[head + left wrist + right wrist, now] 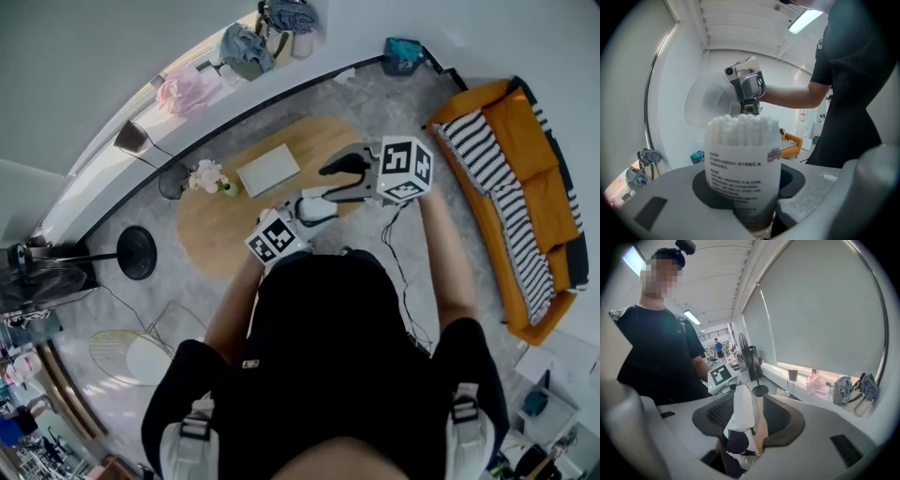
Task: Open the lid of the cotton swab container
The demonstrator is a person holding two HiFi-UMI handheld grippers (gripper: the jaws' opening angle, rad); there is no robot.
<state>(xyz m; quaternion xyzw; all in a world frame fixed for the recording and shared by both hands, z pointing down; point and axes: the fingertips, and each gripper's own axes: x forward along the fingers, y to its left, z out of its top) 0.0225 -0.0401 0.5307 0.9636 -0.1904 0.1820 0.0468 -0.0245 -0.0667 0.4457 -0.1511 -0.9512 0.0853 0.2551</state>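
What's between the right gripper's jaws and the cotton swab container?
The round translucent plastic lid, pinched edge-on in the right gripper: the right gripper view shows that. The left gripper view shows it off the white swab-filled container.

Head view above the person, facing steeply down onto the table, left gripper view close along its jaws, tilted up at the right gripper, right gripper view close, facing back at the person, sofa shared by head and left gripper views
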